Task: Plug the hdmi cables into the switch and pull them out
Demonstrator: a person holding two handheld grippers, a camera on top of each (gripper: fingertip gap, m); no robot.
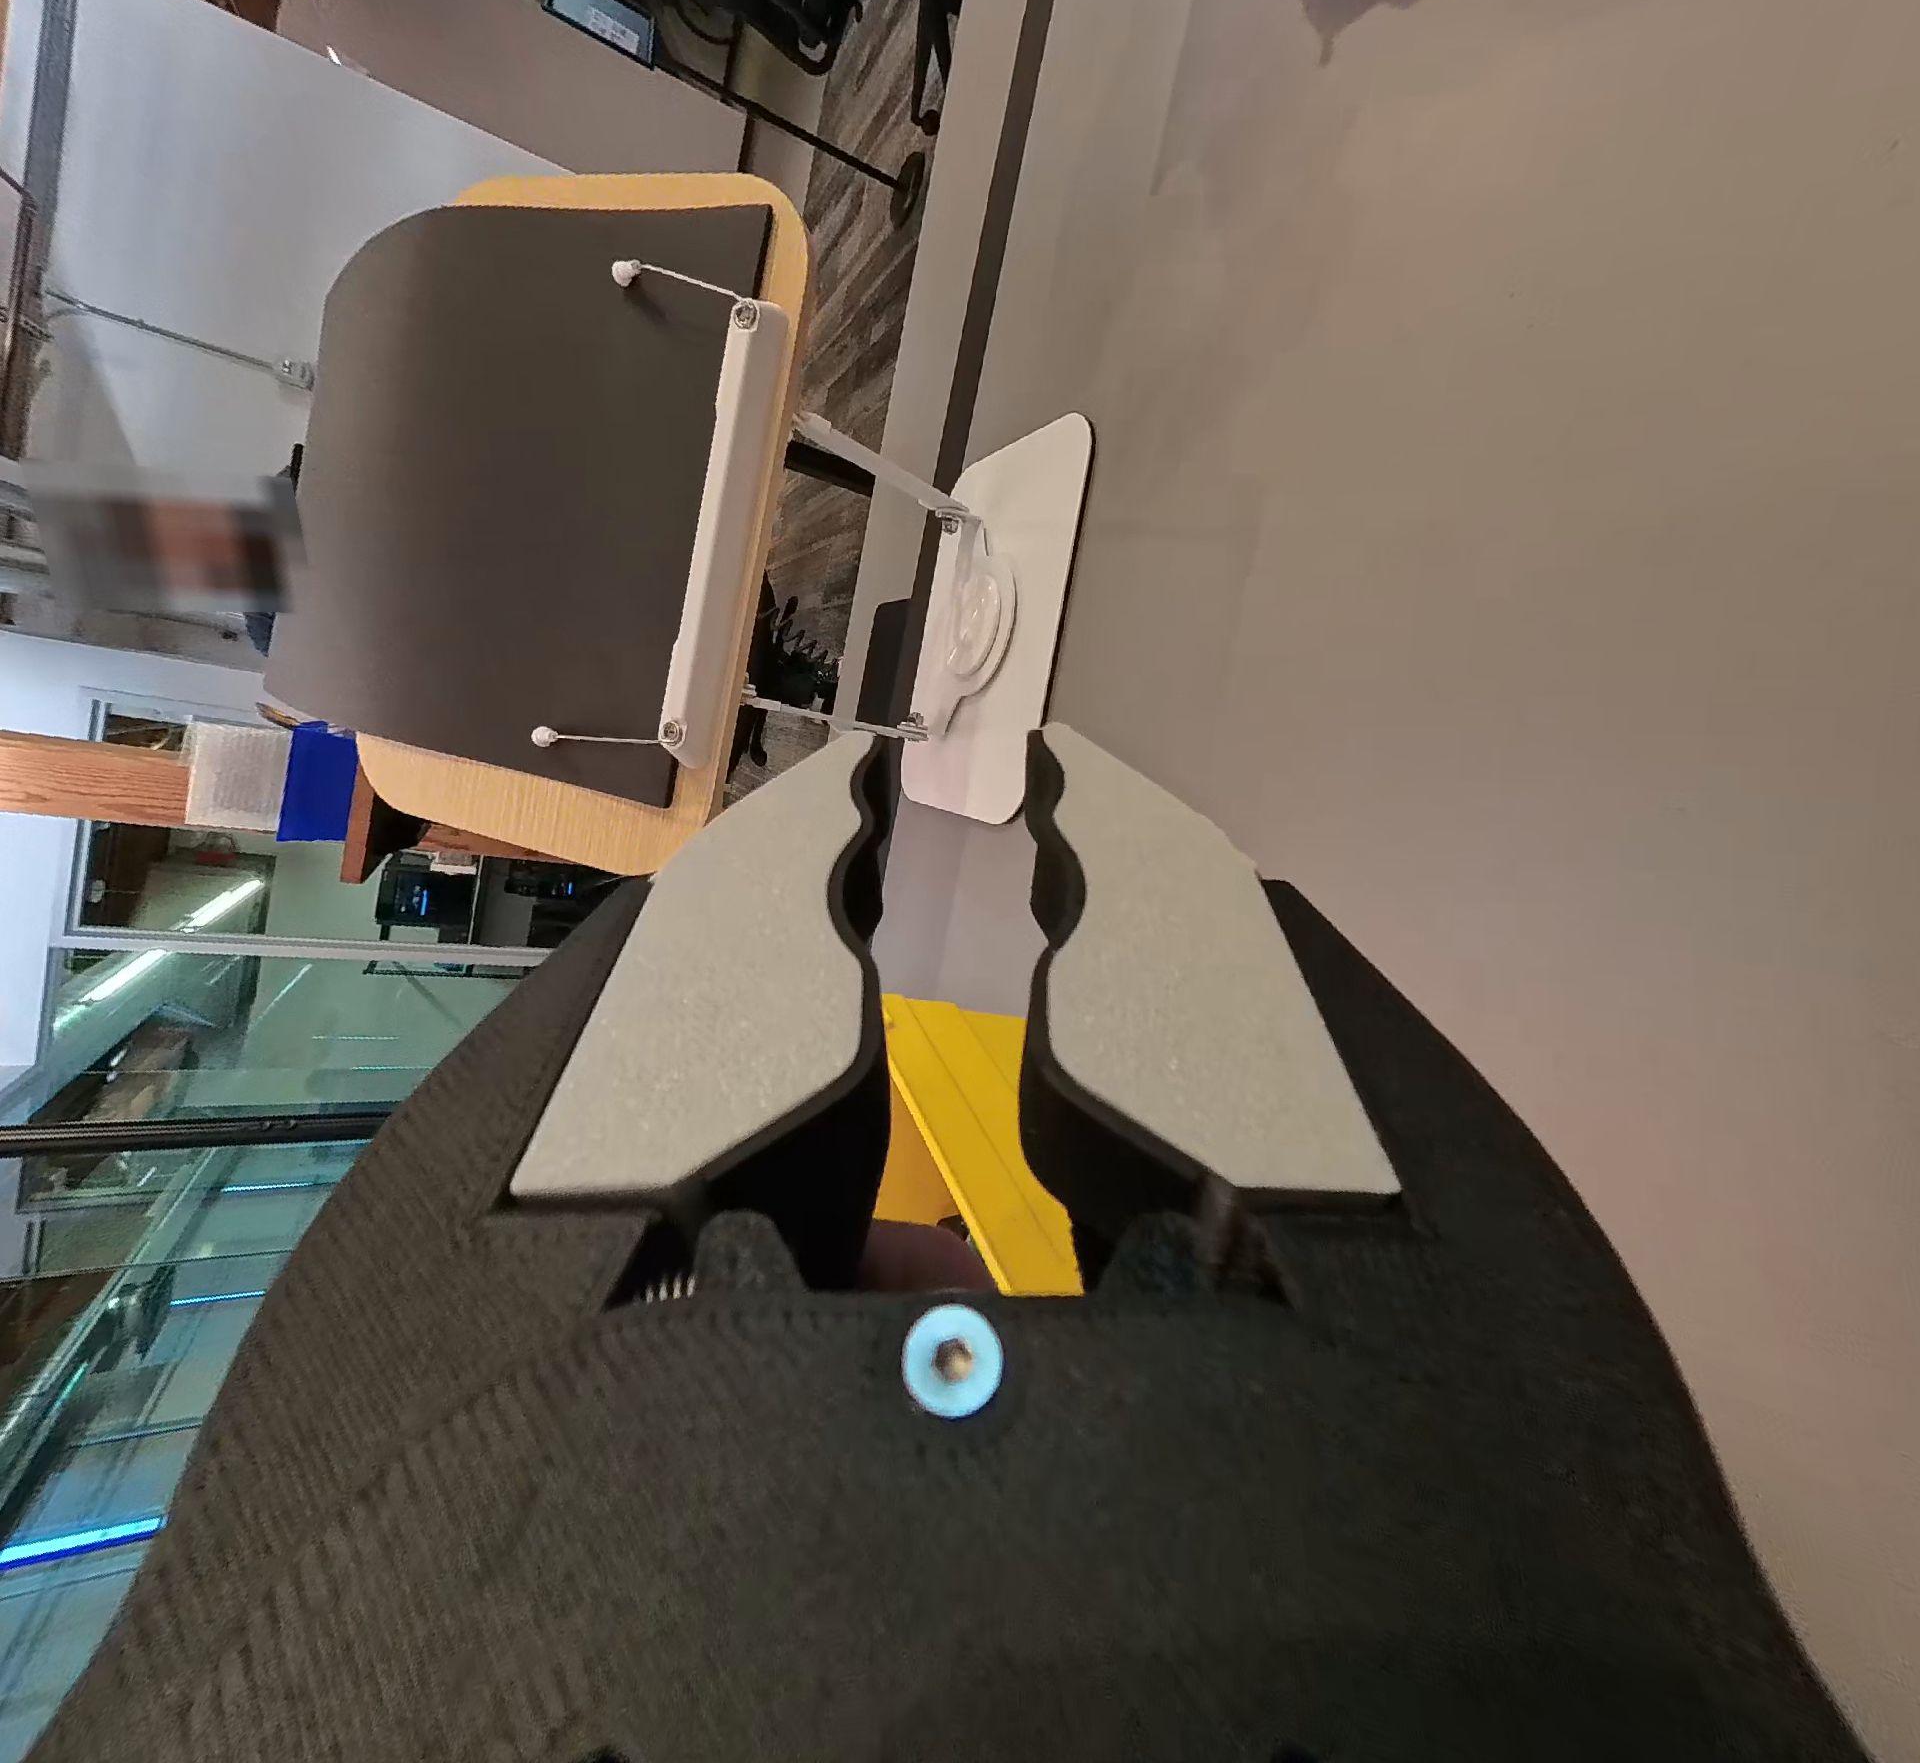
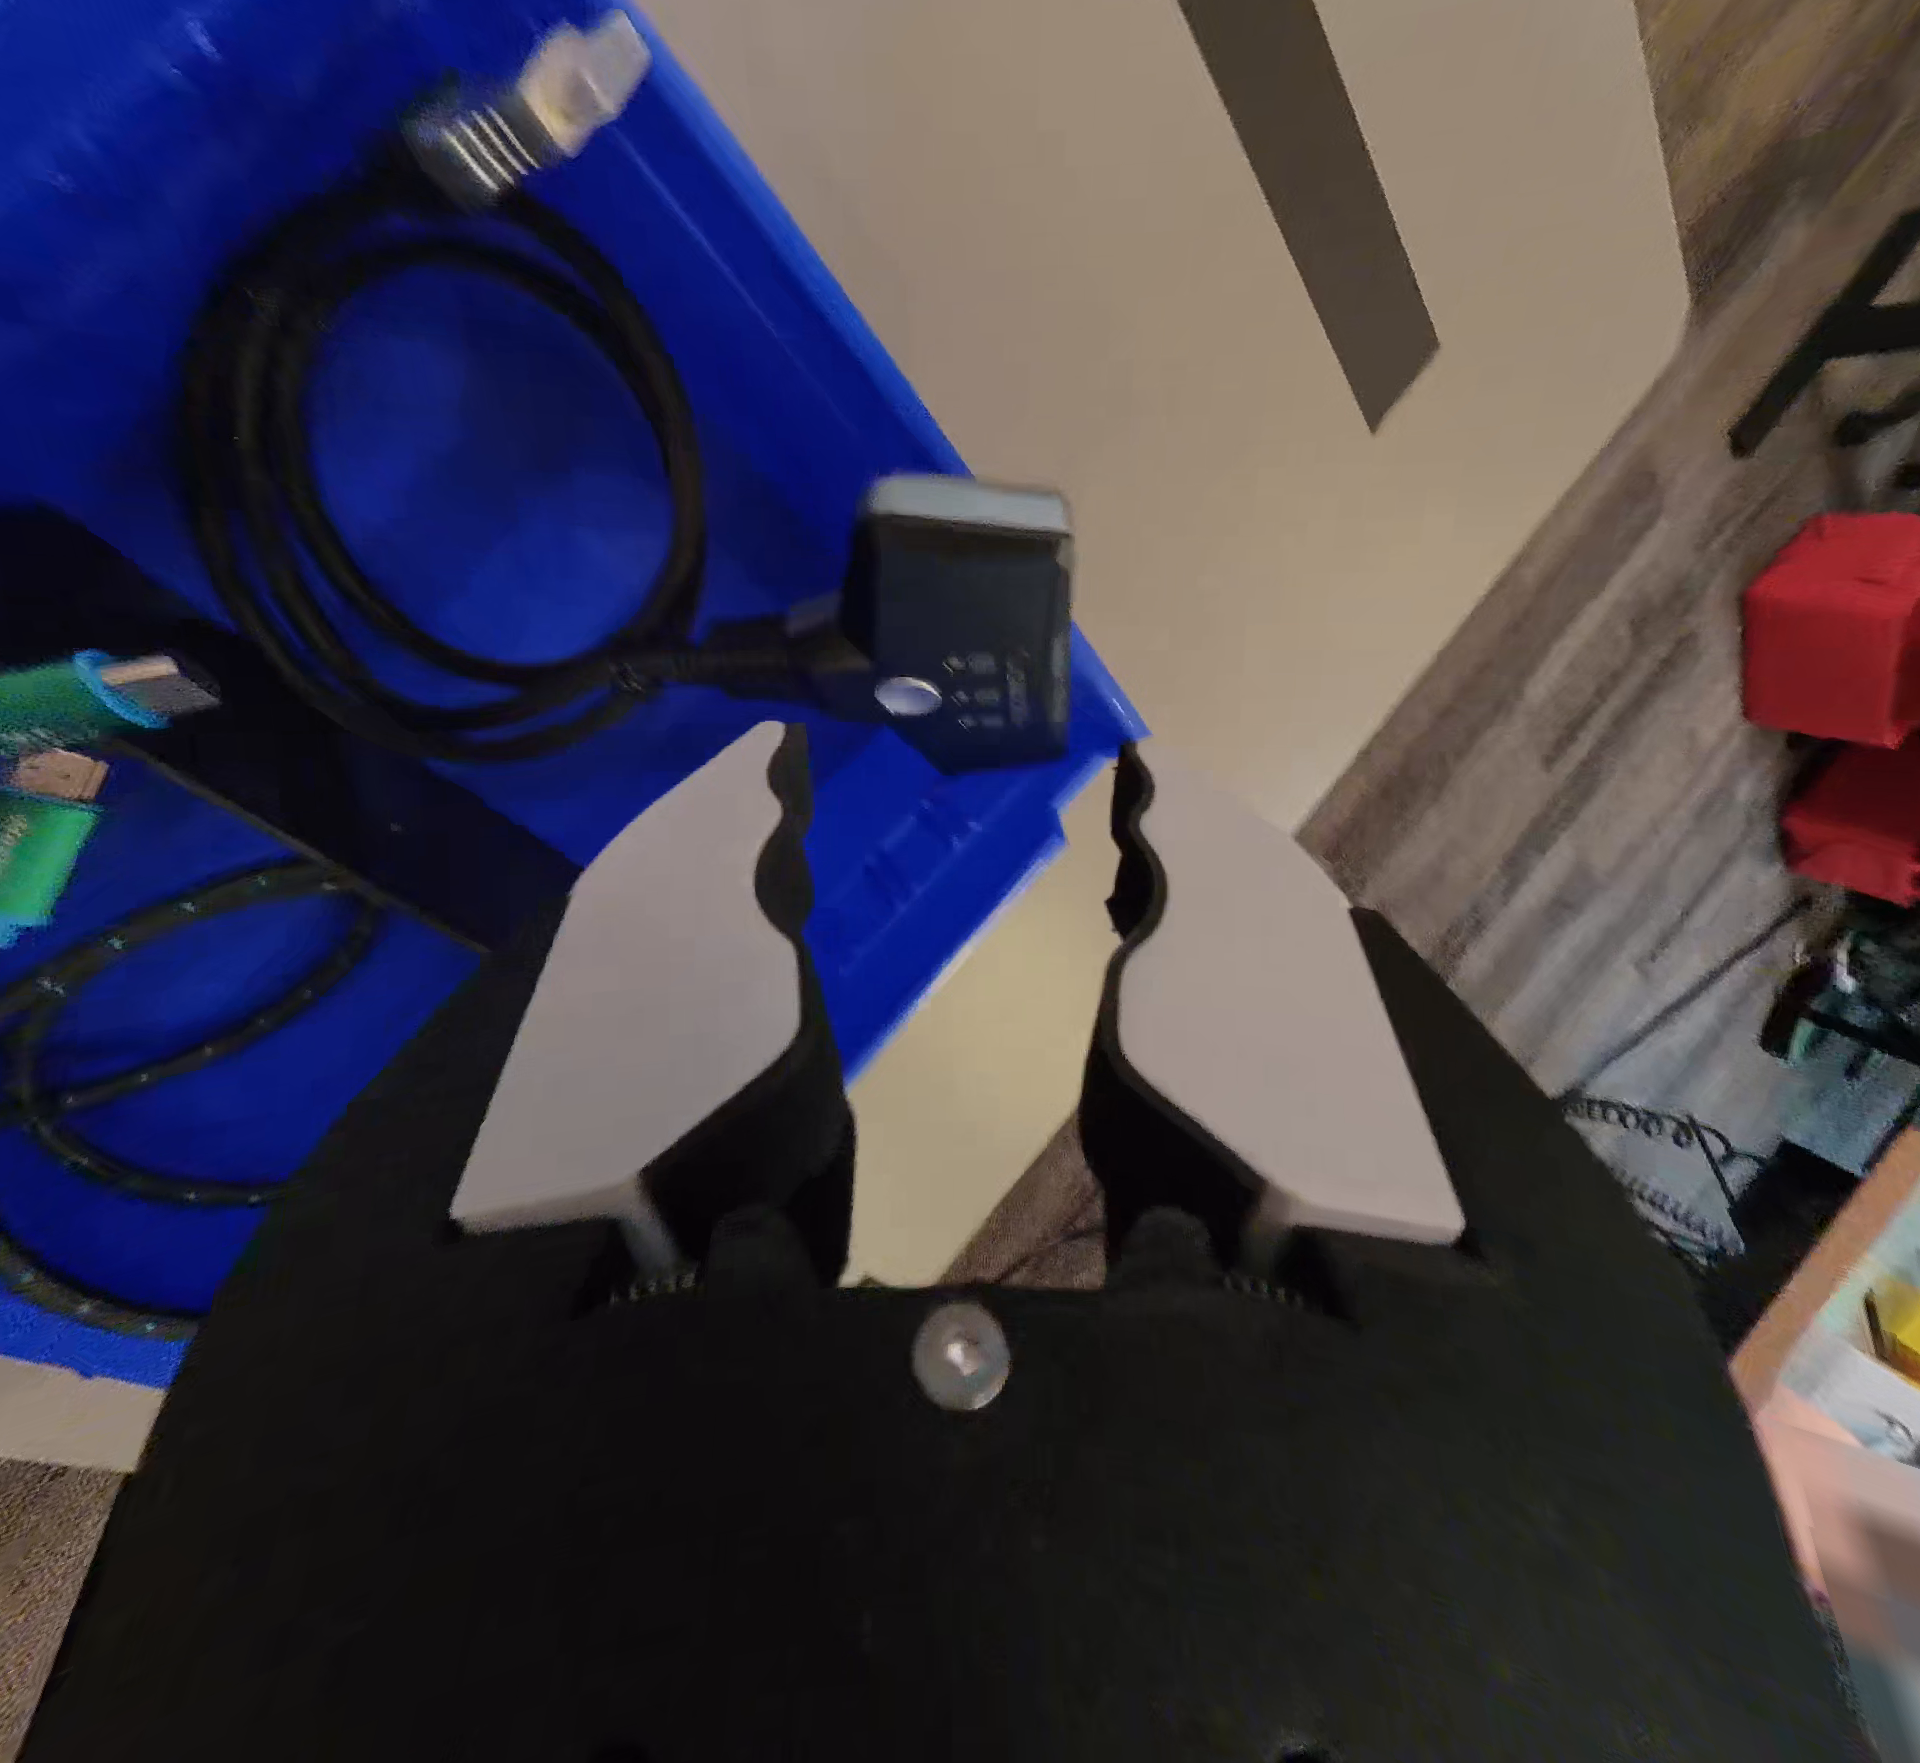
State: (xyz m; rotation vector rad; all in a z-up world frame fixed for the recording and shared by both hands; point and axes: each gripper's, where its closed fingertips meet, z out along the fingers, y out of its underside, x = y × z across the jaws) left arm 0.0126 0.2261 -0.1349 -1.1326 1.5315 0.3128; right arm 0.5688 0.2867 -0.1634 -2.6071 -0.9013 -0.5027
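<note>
Left wrist view: left hand-held gripper (image 1: 954, 757), black body w/ grey finger plates, jaws partly open w/ a clear gap, nothing held. View is rolled sideways. Pale grey table (image 1: 1455, 674) fills the right side. On it, just past the fingertips, sits a white rounded-rectangle base plate (image 1: 1039, 518) w/ a clear round suction mount (image 1: 971, 617). Thin metal rods run from the mount to a tilted wooden board w/ a black sheet on it (image 1: 520, 487). A yellow plastic strip (image 1: 966, 1142) shows between the fingers, near the gripper body. No HDMI cable or switch seen in this view.

Right wrist view: right hand-held gripper (image 2: 951, 752), same build, jaws wide open, empty. View is motion-blurred. A small black box-shaped HDMI switch w/ a round silver button (image 2: 961, 622) lies at the edge of a blue plastic bin (image 2: 208, 51), just ahead of the fingertips, not touched. A coiled black braided HDMI cable (image 2: 436, 487) is joined to the switch at one end; its other end, a silver plug (image 2: 540, 103), lies free on the bin. At the left edge, a second black cable w/ a green-bodied plug (image 2: 114, 690) lies in a lower bin section. Red boxes (image 2: 1839, 633) stand on the wood-pattern floor (image 2: 1558, 674) to the right.
</note>
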